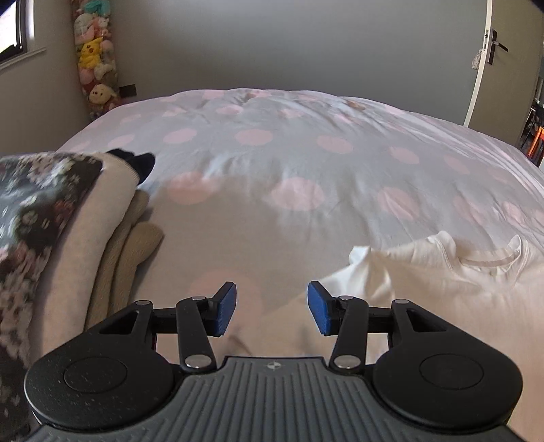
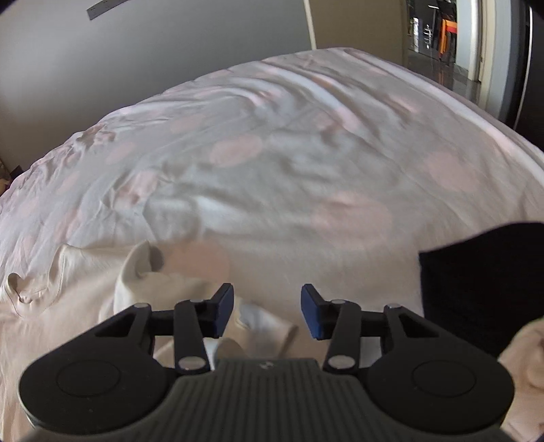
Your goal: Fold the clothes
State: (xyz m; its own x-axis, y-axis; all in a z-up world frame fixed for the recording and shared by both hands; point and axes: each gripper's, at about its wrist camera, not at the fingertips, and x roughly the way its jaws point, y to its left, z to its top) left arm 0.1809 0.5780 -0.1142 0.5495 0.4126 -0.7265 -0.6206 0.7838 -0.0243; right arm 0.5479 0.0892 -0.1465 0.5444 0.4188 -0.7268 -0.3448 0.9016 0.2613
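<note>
Cream cotton T-shirt (image 1: 425,285) lying rumpled on the polka-dot bed cover (image 1: 272,153).
Its ribbed neckline faces up and a sleeve is turned up at the edge; folded beige knits under a floral garment (image 1: 37,210) are stacked to its left, a black cloth (image 2: 482,282) to its right.

Soft daylight enters from a window (image 1: 13,27) at the upper left of the left wrist view, leaving the polka-dot duvet (image 1: 306,153) evenly lit, its near part in shade. Fisheye distortion bows the bed's edges. The right wrist view shows motion blur across the duvet; corners vignette dark.
</note>
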